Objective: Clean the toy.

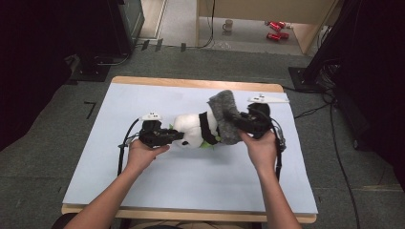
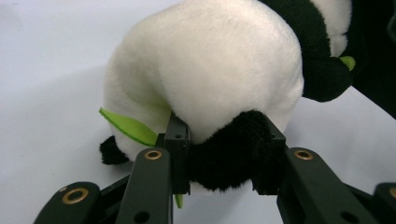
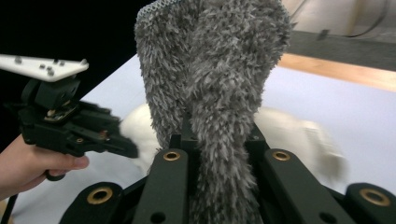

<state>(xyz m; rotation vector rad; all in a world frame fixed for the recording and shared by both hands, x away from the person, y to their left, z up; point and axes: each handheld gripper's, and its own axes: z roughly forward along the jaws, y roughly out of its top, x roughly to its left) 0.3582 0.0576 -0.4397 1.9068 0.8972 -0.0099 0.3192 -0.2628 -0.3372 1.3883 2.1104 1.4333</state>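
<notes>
One plush panda point(image 1: 193, 130) lies on its side at the middle of the high view, white body with black limbs and a black band, on the pale blue surface point(image 1: 191, 176); one shaggy grey cloth point(image 1: 225, 117) drapes over its right end, rising toward the upper middle of the frame; two green felt leaves show on the toy, one point(image 2: 130, 127) at the left middle of the left gripper view and one small tip point(image 2: 347, 61) at its upper right. There are two tongs, one in each hand; the left tongs point(image 1: 174, 137), at the left of centre in the high view, are partly closed and clamped on a black paw point(image 2: 231, 154) of the panda, the pads pressing into the plush from both sides in the lower middle of the left gripper view; the right tongs point(image 1: 237, 125), right of centre in the high view, are closed tight on the grey cloth, whose pile bunches between the jaws at the bottom of the right gripper view and fans out above them to the top of the frame; the panda is a white blur behind the cloth there, and the left tongs show at the left edge, touching it. Beyond the surface, at the top of the high view, one mug point(image 1: 228, 25) and two red things point(image 1: 276, 29) lie on the floor.
</notes>
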